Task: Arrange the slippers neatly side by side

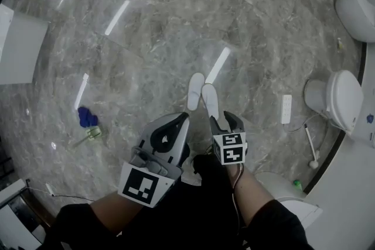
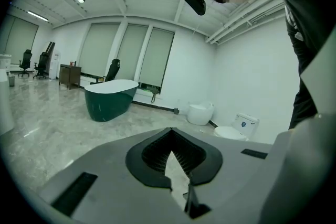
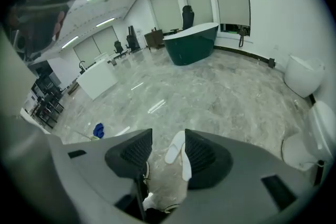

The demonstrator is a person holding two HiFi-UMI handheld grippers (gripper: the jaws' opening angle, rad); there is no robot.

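Head view shows the two white slippers (image 1: 195, 91) lying on the grey marble floor (image 1: 176, 20), just ahead of both grippers. They sit side by side, close together at their far ends and splaying a little toward the person. The one on the right sits slightly nearer the person.

The right gripper (image 1: 224, 121) hovers just behind that nearer slipper, and its tips almost reach the near end. In the right gripper view its jaws stand wide apart with nothing clamped. The slippers (image 3: 176, 147) show through the gap, down on the floor beyond the pads, and neither pad presses on them.

The left gripper (image 1: 185, 117) hangs beside it, just behind the left-hand slipper. In the left gripper view its jaws meet at the tips and hold nothing, with only bare floor visible through the small opening behind them. That view points up across the room rather than at the slippers.

Further out, a blue cloth (image 1: 88, 117) lies well to the left on the floor, with a small pale green object (image 1: 94, 133) just beside it. A white power strip (image 1: 286, 109) lies to the right, near a white toilet (image 1: 343, 99). A dark green bathtub (image 3: 191, 43) stands far across the room. The person's forearms reach in from the bottom edge of the head view.
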